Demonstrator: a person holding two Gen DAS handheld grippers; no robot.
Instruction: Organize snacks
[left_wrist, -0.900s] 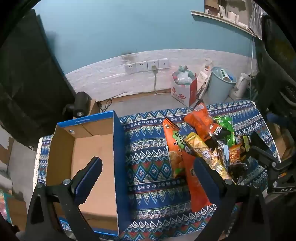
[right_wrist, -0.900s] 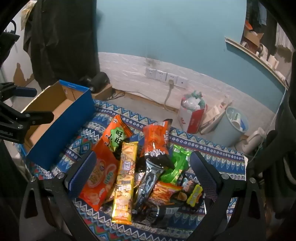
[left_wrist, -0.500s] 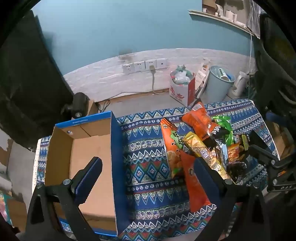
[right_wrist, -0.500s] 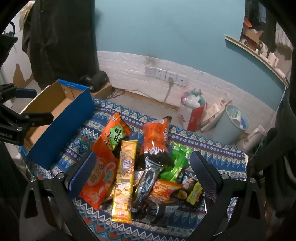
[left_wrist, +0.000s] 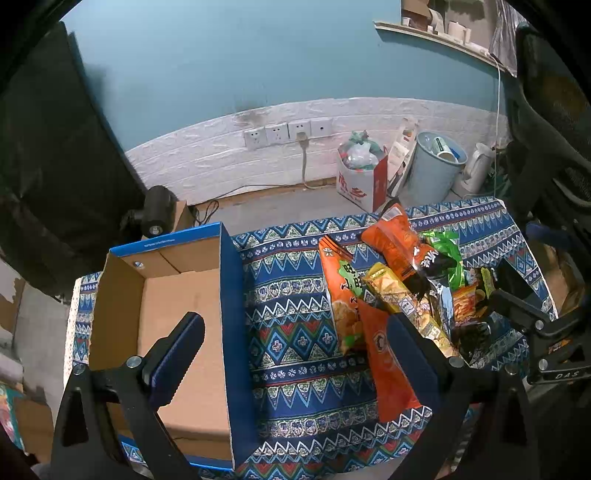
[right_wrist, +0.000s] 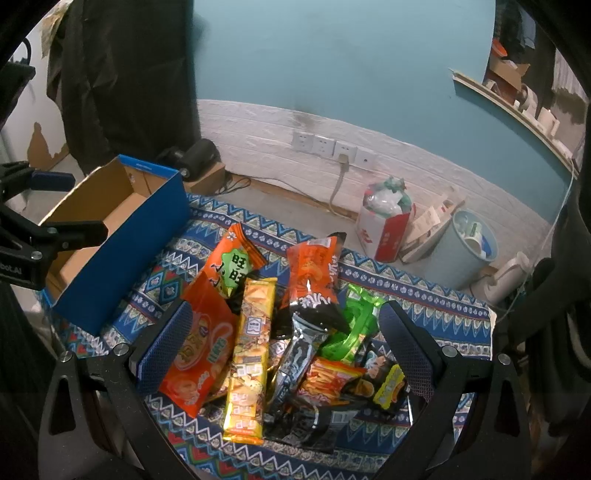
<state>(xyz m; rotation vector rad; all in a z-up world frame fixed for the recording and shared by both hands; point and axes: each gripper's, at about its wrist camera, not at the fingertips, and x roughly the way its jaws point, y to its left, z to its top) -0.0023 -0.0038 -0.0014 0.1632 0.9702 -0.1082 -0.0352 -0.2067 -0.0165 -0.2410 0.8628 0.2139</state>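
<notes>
A pile of snack packets lies on the patterned cloth: an orange bag (right_wrist: 197, 350), a long yellow packet (right_wrist: 251, 354), an orange-and-black bag (right_wrist: 314, 284), a green packet (right_wrist: 354, 325) and small dark ones. The pile also shows in the left wrist view (left_wrist: 399, 291). An empty blue cardboard box (left_wrist: 173, 317) stands at the left, also in the right wrist view (right_wrist: 122, 236). My left gripper (left_wrist: 295, 350) is open, above the box's right wall and the cloth. My right gripper (right_wrist: 284, 347) is open and empty above the pile.
The cloth-covered table (left_wrist: 295, 332) ends short of a white brick wall with sockets (left_wrist: 288, 133). On the floor beyond stand a red-and-white bag (left_wrist: 360, 173), a grey bin (left_wrist: 436, 173) and a kettle (left_wrist: 476, 170). A black speaker (left_wrist: 157, 210) sits behind the box.
Both views have shifted only slightly; the left gripper has drifted a little. Nothing has been picked up and both grippers stay open.
</notes>
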